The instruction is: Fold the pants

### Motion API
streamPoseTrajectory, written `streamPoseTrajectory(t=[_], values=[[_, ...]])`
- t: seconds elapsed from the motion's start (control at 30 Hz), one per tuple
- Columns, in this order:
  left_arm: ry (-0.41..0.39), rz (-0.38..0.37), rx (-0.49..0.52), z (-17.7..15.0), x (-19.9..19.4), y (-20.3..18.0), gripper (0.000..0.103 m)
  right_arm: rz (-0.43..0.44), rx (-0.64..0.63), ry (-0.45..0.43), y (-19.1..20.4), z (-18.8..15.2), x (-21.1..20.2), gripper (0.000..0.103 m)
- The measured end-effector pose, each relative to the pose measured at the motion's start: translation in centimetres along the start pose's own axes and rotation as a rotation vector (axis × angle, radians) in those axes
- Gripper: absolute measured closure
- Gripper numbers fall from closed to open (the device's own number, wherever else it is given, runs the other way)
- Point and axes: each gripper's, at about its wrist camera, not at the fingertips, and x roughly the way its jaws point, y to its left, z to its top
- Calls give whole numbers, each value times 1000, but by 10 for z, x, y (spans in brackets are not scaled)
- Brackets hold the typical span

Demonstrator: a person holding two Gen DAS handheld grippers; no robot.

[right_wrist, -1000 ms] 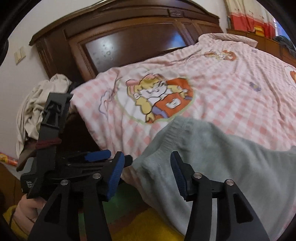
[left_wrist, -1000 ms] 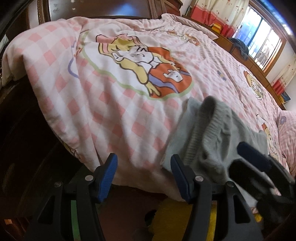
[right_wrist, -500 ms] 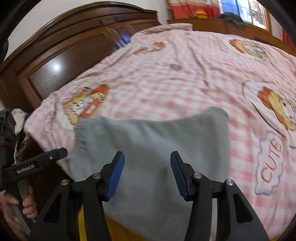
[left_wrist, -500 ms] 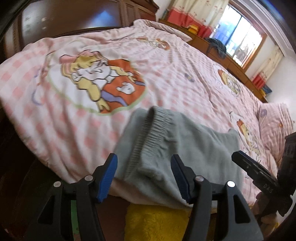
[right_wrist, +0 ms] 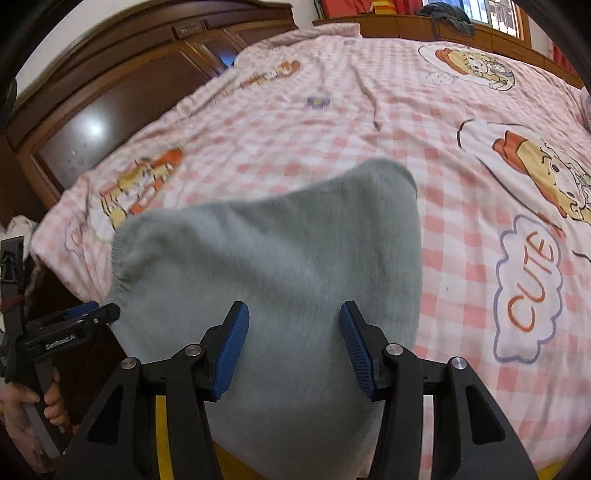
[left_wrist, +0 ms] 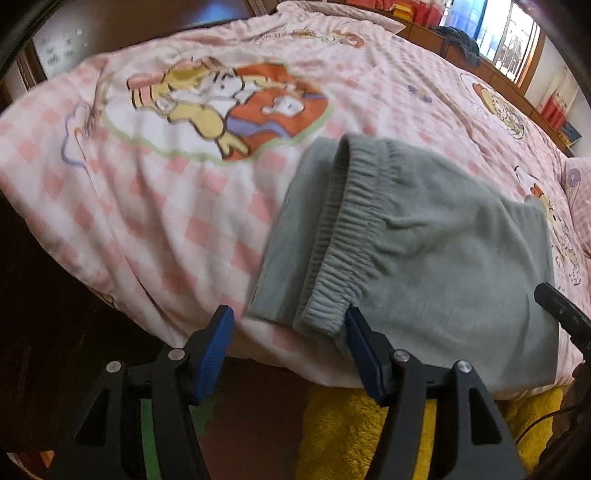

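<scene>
Grey pants (left_wrist: 443, 251) lie folded on the pink checked bed cover (left_wrist: 166, 221), their near part hanging over the bed's front edge. The elastic waistband (left_wrist: 343, 229) faces left. My left gripper (left_wrist: 290, 350) is open at the waistband's near corner, which sits just inside its right pad (left_wrist: 364, 358). My right gripper (right_wrist: 293, 350) stands open over the middle of the pants (right_wrist: 280, 266), with cloth showing between its pads but not pinched. Each gripper also shows in the other's view: the left gripper (right_wrist: 74, 325) at the left edge, the right gripper (left_wrist: 561, 314) at the right edge.
A dark wooden bed end (right_wrist: 110, 110) rises at the far left. Beyond the bed runs a wooden ledge (right_wrist: 406, 26) with a dark cloth (right_wrist: 447, 13) under a window. Yellow fluffy fabric (left_wrist: 351, 435) shows below the bed's front edge. A hand (right_wrist: 22, 406) grips the left handle.
My left gripper has slid right along the bed edge to the waistband corner. My right gripper has swung from the waistband to the pants' middle and rolled.
</scene>
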Motion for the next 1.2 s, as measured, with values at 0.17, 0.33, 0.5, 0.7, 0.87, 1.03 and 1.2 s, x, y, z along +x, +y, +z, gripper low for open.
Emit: streamPoseTrajectory(t=[0.17,0.33,0.5,0.7,0.87,1.03,1.2], values=[[-128,-46,13,16,-44,-8,38,6,41,-48,-14,23,-5,51],[-213,-138,53,46,-48,-37,79,3,60,-74,-25,48,7,78],[-159,-199,-2,67,0,-49,88,-44,88,-42,-41,64,40,84],[-123,-187,-61,70,29,-24,96,-104,108,-35,-66,67,68,102],[-110,-169,-60,66,18,-20,100,-124,91,-49,-57,67,49,99],[-165,-202,-30,67,-12,-35,92,-74,42,-95,-32,65,26,92],[-163,-222,19,71,-5,-58,89,-101,5,-21,-24,58,52,92]])
